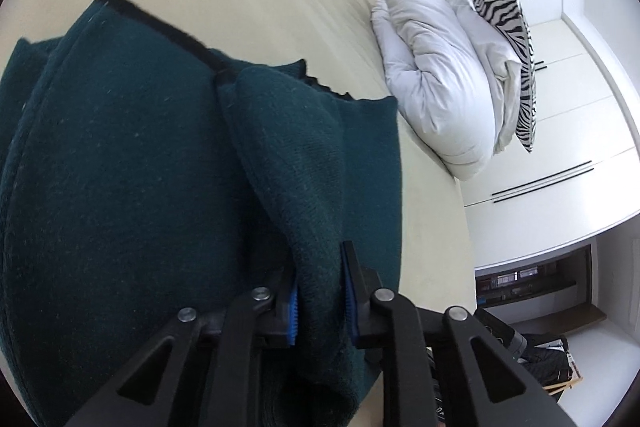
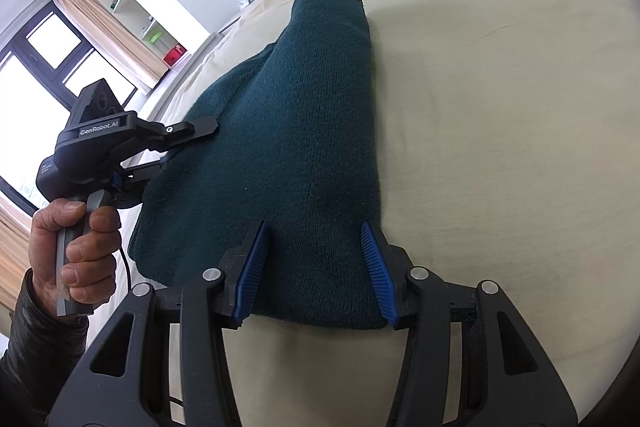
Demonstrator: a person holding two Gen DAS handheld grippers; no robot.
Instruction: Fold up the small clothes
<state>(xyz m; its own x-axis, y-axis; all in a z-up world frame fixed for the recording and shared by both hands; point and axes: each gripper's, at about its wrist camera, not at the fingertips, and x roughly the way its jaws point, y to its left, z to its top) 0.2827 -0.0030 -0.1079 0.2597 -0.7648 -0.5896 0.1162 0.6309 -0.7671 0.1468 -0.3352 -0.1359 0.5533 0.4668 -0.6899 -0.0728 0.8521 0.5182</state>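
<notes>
My left claw [image 1: 320, 301] is pinched on a raised fold of the green garment [image 2: 280, 155]; my right claw [image 2: 316, 275], half-open, straddles its near hem, long axis running away.

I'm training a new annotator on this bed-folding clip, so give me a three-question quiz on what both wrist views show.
1. True or false: the left claw has a fold of the dark green knit garment between its blue pads.
2. Multiple choice: the garment lies on A) a wooden table, B) a cream bed sheet, C) a tiled floor.
3. Short answer: which patterned thing leans against the white duvet at the head of the bed?

Key
1. True; the fabric bunches up between the pads.
2. B.
3. The zebra-striped pillow.
</notes>
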